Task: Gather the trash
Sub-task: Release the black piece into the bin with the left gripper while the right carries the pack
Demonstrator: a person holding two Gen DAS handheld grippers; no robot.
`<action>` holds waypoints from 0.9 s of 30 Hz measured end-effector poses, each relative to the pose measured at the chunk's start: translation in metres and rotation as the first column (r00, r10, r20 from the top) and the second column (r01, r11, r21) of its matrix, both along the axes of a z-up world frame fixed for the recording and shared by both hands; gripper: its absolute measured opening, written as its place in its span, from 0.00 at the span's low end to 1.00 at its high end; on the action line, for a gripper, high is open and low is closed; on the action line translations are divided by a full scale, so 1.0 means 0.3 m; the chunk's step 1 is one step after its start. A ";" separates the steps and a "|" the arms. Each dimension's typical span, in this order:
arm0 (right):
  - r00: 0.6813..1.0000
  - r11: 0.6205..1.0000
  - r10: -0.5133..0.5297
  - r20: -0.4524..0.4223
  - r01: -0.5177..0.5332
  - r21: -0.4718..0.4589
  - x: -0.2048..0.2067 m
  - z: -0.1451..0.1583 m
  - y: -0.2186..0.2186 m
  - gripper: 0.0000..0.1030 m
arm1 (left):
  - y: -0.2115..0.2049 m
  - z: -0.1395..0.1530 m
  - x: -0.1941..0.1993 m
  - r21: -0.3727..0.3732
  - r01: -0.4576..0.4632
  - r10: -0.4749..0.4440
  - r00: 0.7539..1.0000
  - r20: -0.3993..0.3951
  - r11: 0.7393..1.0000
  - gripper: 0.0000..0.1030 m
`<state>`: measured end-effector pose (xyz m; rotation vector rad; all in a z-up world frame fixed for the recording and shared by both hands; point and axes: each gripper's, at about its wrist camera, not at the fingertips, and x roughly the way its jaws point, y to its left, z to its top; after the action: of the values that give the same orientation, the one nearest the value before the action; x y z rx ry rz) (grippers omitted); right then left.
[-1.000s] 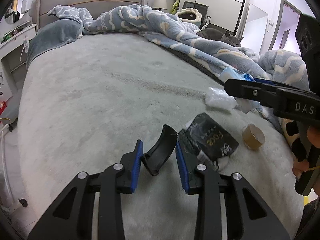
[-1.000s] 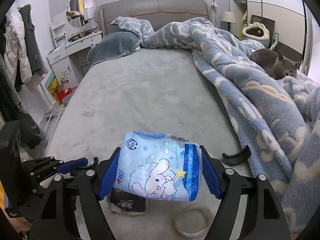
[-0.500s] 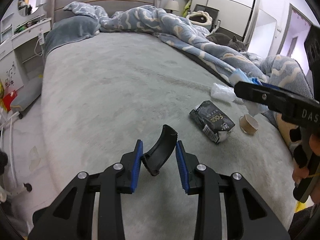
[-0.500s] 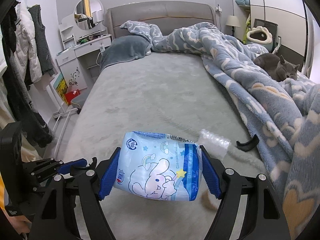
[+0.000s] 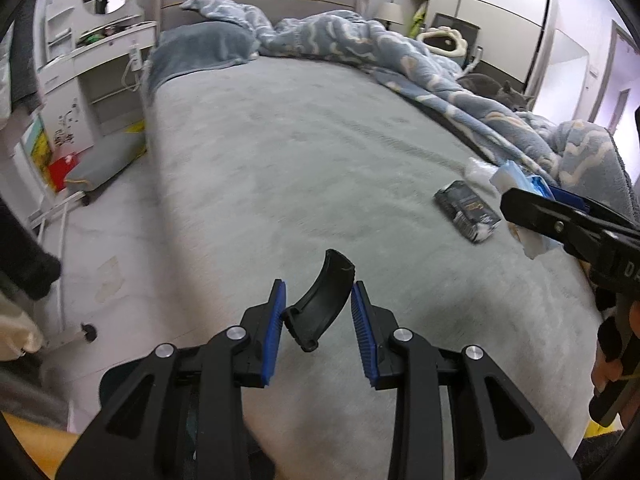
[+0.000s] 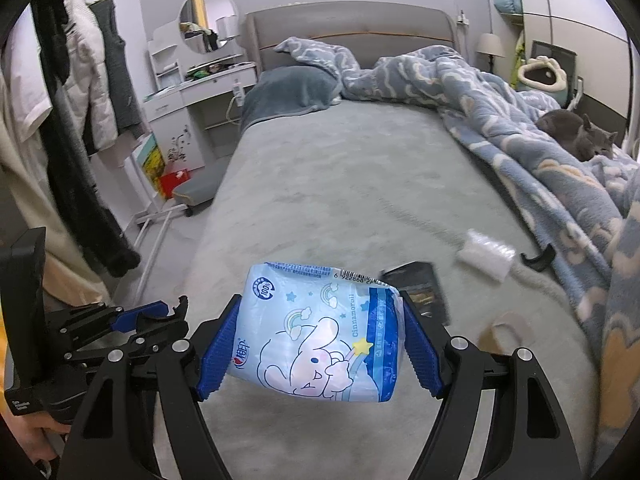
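Note:
My left gripper [image 5: 319,322] is shut on a curved black plastic piece [image 5: 322,305] and holds it above the near end of the grey bed [image 5: 304,152]. My right gripper [image 6: 314,338] is shut on a light blue tissue pack [image 6: 320,334] with a cartoon print. On the bed lie a black wrapper [image 5: 468,211], also in the right wrist view [image 6: 420,286], a clear plastic wrapper [image 6: 486,255], a brown tape roll [image 6: 502,332] and another black curved piece [image 6: 540,257]. The left gripper also shows in the right wrist view [image 6: 156,316].
A rumpled blue blanket [image 6: 480,100] covers the bed's right side, with a grey cat [image 6: 576,134] lying on it. A white dresser [image 6: 184,104] and hanging clothes [image 6: 80,120] stand left of the bed. The floor [image 5: 104,240] lies to the left.
Both grippers have pulled back from the bed and swung left, keeping their loads. The trash on the bed now looks farther away and more floor shows at left.

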<state>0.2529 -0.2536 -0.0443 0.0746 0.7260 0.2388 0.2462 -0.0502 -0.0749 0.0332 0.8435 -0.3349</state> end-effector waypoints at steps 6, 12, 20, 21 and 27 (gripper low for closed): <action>0.998 0.998 0.055 -0.010 -0.055 0.006 -0.038 -0.006 0.102 0.74 | 0.093 -0.010 -0.041 0.019 -0.068 0.069 0.997 -0.017 0.997 0.35; 0.995 0.995 0.097 -0.022 -0.097 0.017 -0.056 -0.008 0.200 0.74 | 0.200 -0.037 -0.059 0.036 -0.134 0.136 0.990 -0.044 0.990 0.35; 0.985 0.986 0.166 -0.035 -0.166 0.021 -0.053 -0.015 0.352 0.74 | 0.355 -0.119 -0.065 0.033 -0.186 0.189 0.971 -0.148 0.982 0.35; 0.983 0.984 0.179 -0.040 -0.178 0.019 -0.050 -0.020 0.376 0.74 | 0.373 -0.127 -0.066 0.034 -0.192 0.195 0.968 -0.157 0.981 0.35; 0.972 0.973 0.228 -0.064 -0.226 0.040 -0.035 -0.038 0.477 0.74 | 0.480 -0.188 -0.057 0.036 -0.235 0.237 0.942 -0.238 0.971 0.35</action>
<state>0.2425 -0.1105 -0.0557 0.0307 0.7993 0.4692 0.2291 0.0939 -0.1314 -0.1042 1.0777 -0.1100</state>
